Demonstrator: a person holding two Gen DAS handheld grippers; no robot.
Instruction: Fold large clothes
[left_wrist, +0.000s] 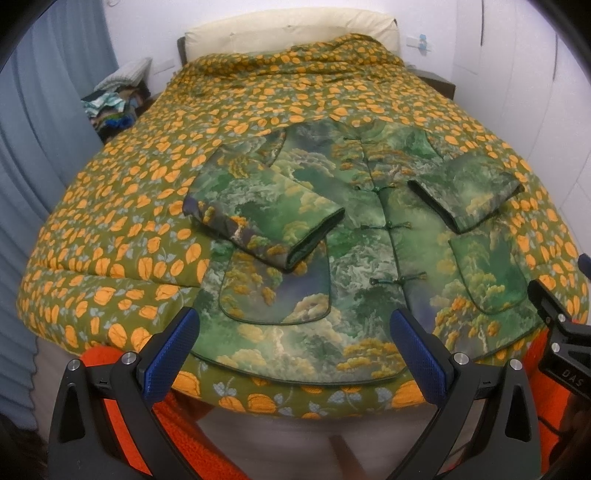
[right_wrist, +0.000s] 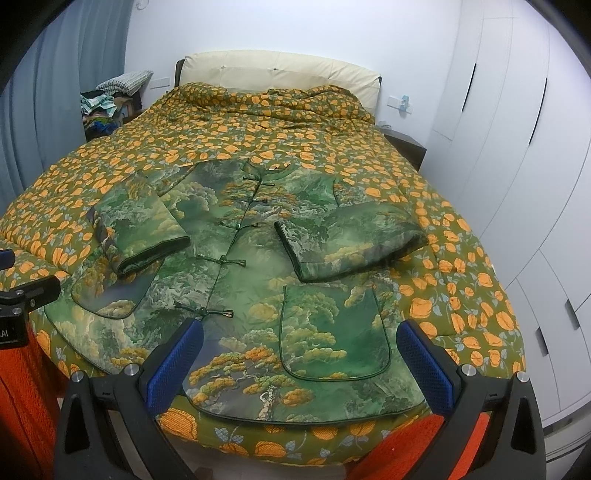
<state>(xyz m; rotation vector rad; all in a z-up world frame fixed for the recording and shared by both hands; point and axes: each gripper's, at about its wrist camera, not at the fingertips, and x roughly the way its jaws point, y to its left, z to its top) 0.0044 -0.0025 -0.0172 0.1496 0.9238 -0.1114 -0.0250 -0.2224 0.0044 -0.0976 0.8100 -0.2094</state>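
left claw wide open, empty, above hem | right claw wide open, empty | jacket flat on bed quilt, hem nearest, collar toward headboard, both sleeves folded inward | back hidden

One jacket lies on one bed, with two sleeves folded across it, two patch pockets and five knot fastenings down its front. One headboard, one bedside pile of clothes, two tools, both gaping and empty
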